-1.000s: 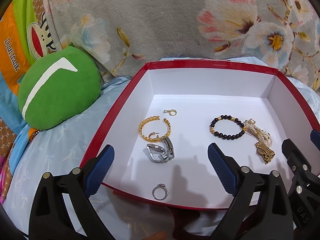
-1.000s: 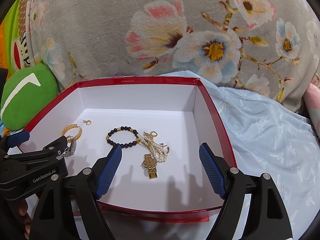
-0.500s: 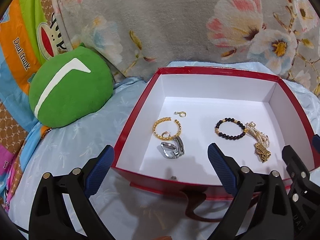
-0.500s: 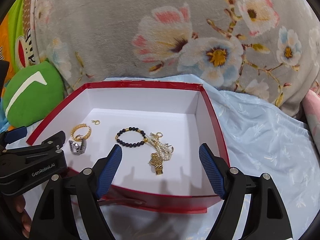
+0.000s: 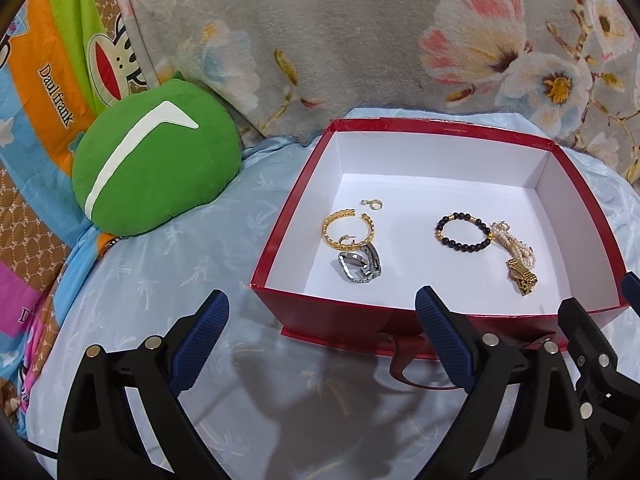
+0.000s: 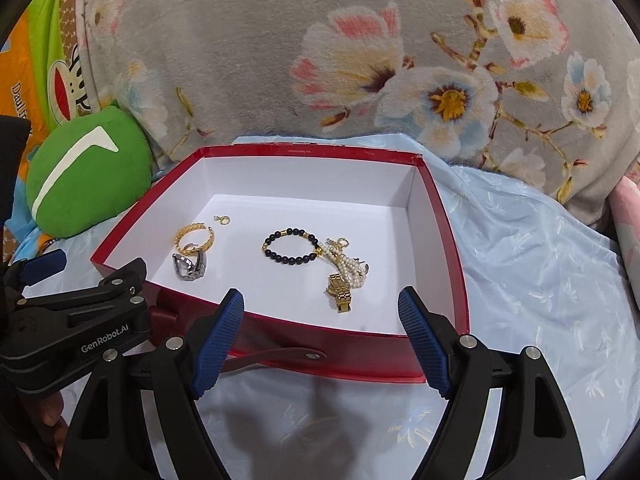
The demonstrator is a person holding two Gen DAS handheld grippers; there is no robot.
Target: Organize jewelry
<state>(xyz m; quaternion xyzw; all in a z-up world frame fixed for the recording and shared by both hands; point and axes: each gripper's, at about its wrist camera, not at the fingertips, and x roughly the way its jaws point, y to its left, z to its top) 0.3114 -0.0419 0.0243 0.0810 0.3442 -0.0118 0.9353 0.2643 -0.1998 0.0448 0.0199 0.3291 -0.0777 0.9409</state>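
Jewelry location: gold bangle [image 5: 347, 229], silver watch [image 5: 359, 267] and black bead bracelet [image 5: 463, 233] are kept apart inside the red box [image 5: 276, 236], judged for sorting.
Left claw [image 5: 320, 346]: held wide open, empty, before the near wall.
Right claw [image 6: 322, 340]: likewise spread, nothing gripped, levelled at the box.

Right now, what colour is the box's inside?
White inside the box, red outside; clearest in the right wrist view.

The red box [image 5: 280, 236] with white interior sits open. At its left lie a gold bangle [image 5: 348, 230], silver watch [image 5: 359, 267] and small ring [image 5: 375, 204]. At right, a black bead bracelet [image 5: 462, 232] touches a pearl strand [image 5: 516, 246] and gold watch [image 5: 522, 276].
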